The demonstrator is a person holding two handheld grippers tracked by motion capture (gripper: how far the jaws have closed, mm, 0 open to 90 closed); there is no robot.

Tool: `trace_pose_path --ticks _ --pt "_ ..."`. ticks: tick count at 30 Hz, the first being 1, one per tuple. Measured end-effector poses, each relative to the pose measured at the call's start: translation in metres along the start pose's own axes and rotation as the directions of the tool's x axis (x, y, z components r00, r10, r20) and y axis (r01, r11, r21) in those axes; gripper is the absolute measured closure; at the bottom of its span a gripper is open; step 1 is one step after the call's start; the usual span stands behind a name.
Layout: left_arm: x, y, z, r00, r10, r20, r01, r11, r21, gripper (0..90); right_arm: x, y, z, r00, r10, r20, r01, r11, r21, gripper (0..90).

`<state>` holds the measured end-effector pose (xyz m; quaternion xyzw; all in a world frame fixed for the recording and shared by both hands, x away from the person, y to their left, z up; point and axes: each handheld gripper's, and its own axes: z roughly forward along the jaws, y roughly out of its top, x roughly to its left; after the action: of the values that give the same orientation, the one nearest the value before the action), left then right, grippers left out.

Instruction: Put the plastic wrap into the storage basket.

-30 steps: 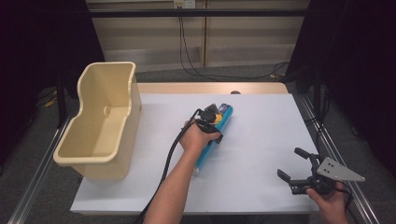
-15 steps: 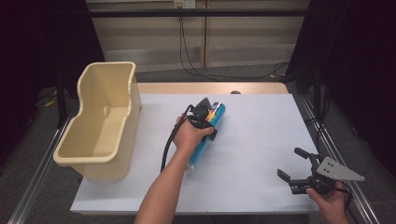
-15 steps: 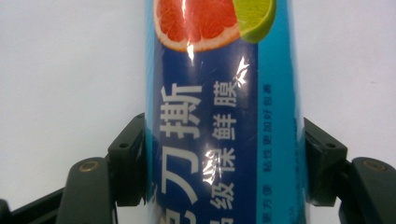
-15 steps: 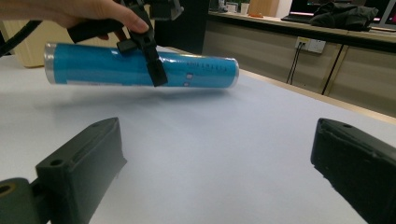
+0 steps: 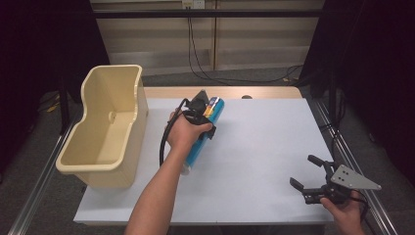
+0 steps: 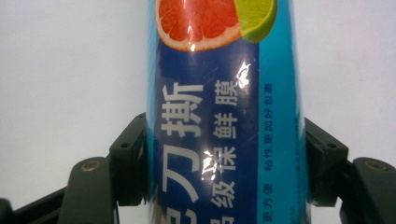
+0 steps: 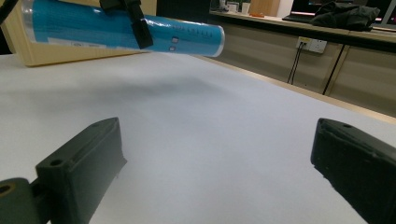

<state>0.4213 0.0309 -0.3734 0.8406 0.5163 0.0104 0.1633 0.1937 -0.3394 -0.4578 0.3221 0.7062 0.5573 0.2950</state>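
Lifted off the white table (image 5: 254, 147) and carried toward the beige bin (image 5: 105, 129): blue roll (image 5: 203, 129), clamped by left gripper (image 5: 198, 111). Right gripper (image 5: 313, 180) idle, jaws wide, empty.

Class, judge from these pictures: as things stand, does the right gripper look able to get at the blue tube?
Probably yes: the right gripper is open and bare white table lies between it and the blue tube, though the left gripper already clamps its middle.

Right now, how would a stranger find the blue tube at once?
Start at the cream plastic tub on the white table's left side. Just to its right, the left gripper grips a long blue tube. It alone is blue, with printed grapefruit and lime slices.
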Motion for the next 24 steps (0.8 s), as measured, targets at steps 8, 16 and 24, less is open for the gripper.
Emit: trace_pose_path --ticks 8,16,24 --pt "0.009 -0.003 -0.026 0.9998 -0.021 -0.003 0.021 0.9998 0.000 31.9 0.001 0.000 0.000 1.0000 -0.002 -0.002 0.002 1.000 0.002 1.9" --pt "0.017 -0.007 -0.052 0.9986 -0.053 0.005 0.053 0.9986 -0.003 31.9 0.001 0.000 0.000 1.0000 -0.001 -0.001 0.001 1.000 -0.001 1.9" --pt "0.030 -0.012 -0.079 0.9966 -0.083 -0.003 0.083 0.9965 -0.010 31.9 0.001 0.000 0.001 1.0000 0.002 -0.003 -0.002 1.000 -0.002 1.9"
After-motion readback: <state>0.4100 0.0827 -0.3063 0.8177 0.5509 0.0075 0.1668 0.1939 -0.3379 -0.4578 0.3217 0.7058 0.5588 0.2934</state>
